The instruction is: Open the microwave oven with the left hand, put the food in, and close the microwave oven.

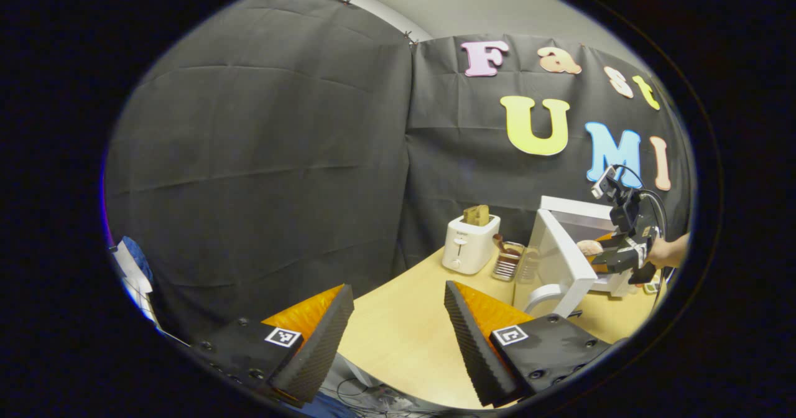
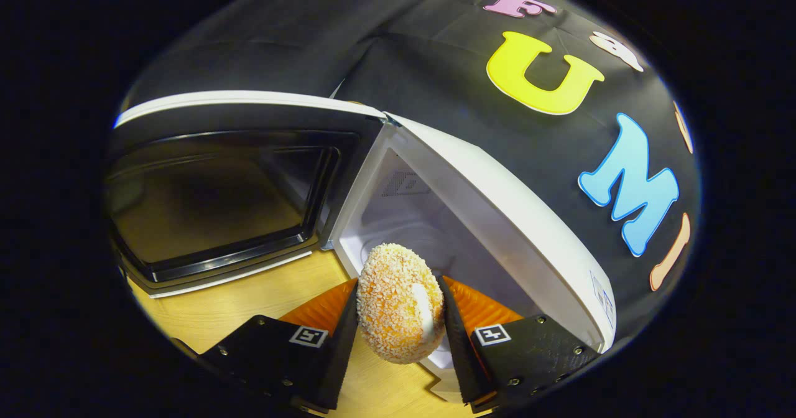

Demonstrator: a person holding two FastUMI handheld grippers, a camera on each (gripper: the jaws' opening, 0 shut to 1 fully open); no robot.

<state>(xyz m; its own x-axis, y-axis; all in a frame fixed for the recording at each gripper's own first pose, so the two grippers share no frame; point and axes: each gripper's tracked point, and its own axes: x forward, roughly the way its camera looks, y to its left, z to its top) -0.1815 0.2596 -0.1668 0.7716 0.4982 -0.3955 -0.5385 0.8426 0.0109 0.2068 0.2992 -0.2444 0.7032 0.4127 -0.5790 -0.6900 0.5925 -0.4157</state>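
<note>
In the right gripper view, my right gripper (image 2: 399,309) is shut on a crumb-coated doughnut (image 2: 398,303), held on edge just in front of the open cavity of the white microwave (image 2: 472,213). Its door (image 2: 217,194) stands swung wide to the left. In the left gripper view, my left gripper (image 1: 398,318) is open with nothing between its fingers, above the near part of the wooden table (image 1: 404,337). Far right there, the microwave (image 1: 575,219) shows with its door (image 1: 556,256) open, and the right gripper (image 1: 600,253) holds the doughnut (image 1: 587,247) at the opening.
A white toaster (image 1: 469,244) with a slice of bread stands on the table left of the microwave. A small jar (image 1: 508,261) sits between them. Black cloth walls close the booth behind. The table's rounded edge runs near my left gripper.
</note>
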